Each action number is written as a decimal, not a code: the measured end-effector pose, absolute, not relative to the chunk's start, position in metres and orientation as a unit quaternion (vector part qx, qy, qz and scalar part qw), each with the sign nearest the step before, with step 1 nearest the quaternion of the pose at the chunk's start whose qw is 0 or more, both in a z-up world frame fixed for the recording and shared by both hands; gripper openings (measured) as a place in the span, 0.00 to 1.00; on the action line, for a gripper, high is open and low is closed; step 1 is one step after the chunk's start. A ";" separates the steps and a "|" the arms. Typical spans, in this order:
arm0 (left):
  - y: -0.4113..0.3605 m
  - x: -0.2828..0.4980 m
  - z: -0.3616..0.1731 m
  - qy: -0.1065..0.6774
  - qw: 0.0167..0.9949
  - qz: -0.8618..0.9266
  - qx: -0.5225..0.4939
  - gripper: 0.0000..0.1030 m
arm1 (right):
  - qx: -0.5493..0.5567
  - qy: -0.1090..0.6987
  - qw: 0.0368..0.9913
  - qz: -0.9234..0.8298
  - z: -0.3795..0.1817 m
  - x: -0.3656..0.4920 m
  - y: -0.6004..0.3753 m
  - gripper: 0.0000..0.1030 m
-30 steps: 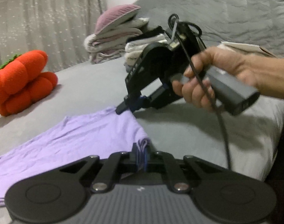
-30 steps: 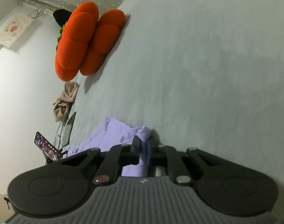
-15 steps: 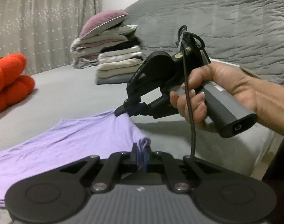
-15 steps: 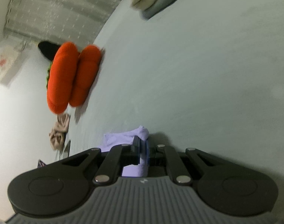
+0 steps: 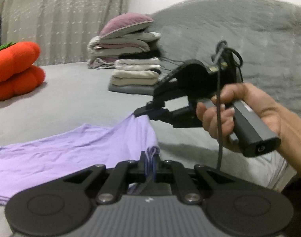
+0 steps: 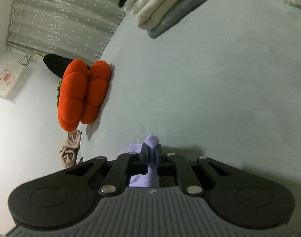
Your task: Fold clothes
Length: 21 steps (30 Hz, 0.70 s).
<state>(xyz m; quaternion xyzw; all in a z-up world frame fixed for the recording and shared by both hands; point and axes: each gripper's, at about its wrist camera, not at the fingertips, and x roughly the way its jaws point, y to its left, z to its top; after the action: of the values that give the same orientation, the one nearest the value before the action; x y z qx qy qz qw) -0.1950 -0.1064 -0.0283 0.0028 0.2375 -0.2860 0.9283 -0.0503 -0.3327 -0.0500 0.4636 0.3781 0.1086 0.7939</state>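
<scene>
Both claws point(image 5: 149, 163) higher (purple garment point(image 5: 71, 158) edge lifted further)

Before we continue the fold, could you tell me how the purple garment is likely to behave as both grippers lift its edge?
The purple garment is probably floppy: it sags between the left gripper and right gripper. It seems light, lifting from small pinches. It may slip, since little cloth is held.
</scene>
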 end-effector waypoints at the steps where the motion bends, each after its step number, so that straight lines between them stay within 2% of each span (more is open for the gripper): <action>1: -0.101 -0.193 -0.026 0.239 0.930 -0.281 -0.008 0.04 | 0.464 0.378 0.793 0.111 -0.049 -0.049 -0.333 0.07; 21: 0.019 -0.159 -0.015 0.257 0.942 -0.155 -0.149 0.04 | 0.418 0.391 0.794 0.204 -0.021 0.007 -0.216 0.08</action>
<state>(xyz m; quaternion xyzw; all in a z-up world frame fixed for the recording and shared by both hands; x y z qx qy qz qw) -0.1594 0.0188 -0.0148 -0.1493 0.2568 -0.1554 0.9421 0.0075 -0.2164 -0.0212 0.4177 0.3914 0.2044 0.7941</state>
